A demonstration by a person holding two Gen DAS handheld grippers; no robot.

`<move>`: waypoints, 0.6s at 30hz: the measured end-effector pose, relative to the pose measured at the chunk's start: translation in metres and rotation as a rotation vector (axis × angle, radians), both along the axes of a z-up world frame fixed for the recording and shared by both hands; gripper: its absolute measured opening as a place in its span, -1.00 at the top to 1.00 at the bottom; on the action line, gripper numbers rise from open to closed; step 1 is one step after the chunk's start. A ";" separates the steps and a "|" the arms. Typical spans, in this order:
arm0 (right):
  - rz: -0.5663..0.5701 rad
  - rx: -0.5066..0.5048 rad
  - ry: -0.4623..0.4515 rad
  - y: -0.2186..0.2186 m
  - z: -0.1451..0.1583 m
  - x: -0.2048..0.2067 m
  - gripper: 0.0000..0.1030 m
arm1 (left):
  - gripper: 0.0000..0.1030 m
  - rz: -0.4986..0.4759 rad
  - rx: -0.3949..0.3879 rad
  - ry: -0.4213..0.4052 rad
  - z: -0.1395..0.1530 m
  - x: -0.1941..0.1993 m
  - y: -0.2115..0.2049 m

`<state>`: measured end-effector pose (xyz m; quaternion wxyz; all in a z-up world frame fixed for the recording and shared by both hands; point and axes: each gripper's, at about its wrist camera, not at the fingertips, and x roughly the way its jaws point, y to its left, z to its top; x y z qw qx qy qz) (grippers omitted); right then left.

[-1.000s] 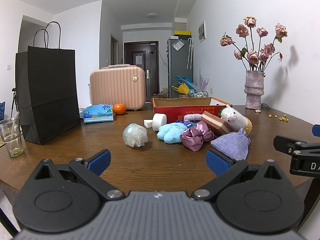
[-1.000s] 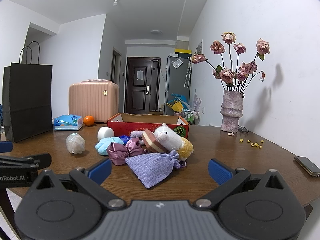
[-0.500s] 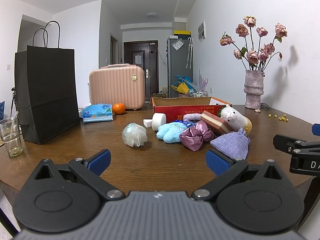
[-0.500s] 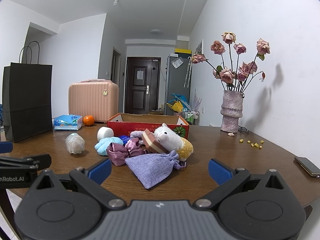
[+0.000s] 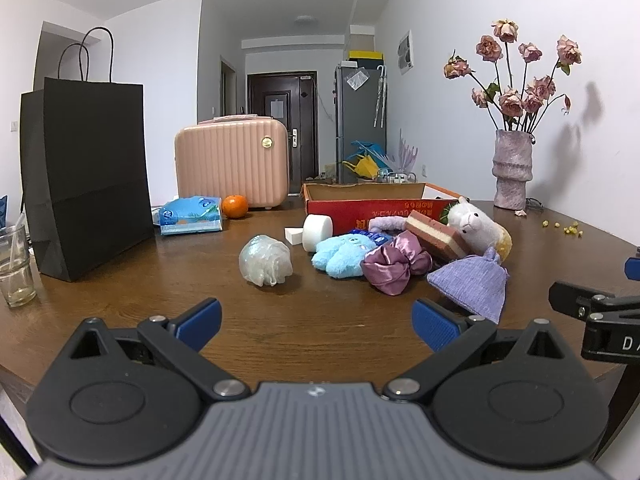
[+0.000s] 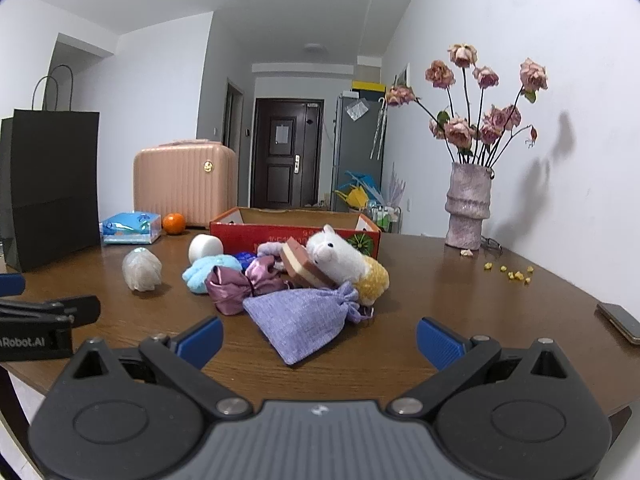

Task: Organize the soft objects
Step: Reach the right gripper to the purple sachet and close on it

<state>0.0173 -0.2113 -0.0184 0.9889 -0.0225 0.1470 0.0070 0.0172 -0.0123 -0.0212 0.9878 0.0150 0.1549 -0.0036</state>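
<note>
Little differs from earlier frames: both views hold same framing, pile unmoved. Left gripper (image 5: 316, 320) fingers spread wide, grasping nothing, low centre of frame above wooden table (image 5: 140, 276). Right gripper (image 6: 318, 338) likewise released, empty. Soft objects clustered mid-frame before red cardboard box (image 6: 294, 228) (box open-topped): lavender drawstring pouch (image 6: 300, 320) nearest, purple satin scrunchie (image 6: 236, 284), blue plush (image 5: 340, 252), white alpaca plush (image 6: 340, 256), mesh bath sponge (image 5: 265, 260) apart at left.

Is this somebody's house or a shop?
Most likely somebody's home: a wooden dining table with a vase of dried roses, a fridge down the hallway, and a front door at the end.
</note>
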 end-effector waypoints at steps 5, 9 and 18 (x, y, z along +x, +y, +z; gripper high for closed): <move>-0.001 -0.002 0.020 -0.002 -0.003 0.014 -1.00 | -1.00 0.007 0.006 0.010 0.000 0.014 0.002; -0.003 -0.002 0.041 -0.004 -0.007 0.031 -1.00 | -1.00 0.012 0.008 0.020 -0.001 0.024 0.004; 0.005 -0.011 0.087 -0.004 -0.015 0.067 -1.00 | -1.00 0.032 0.001 0.072 -0.004 0.058 0.007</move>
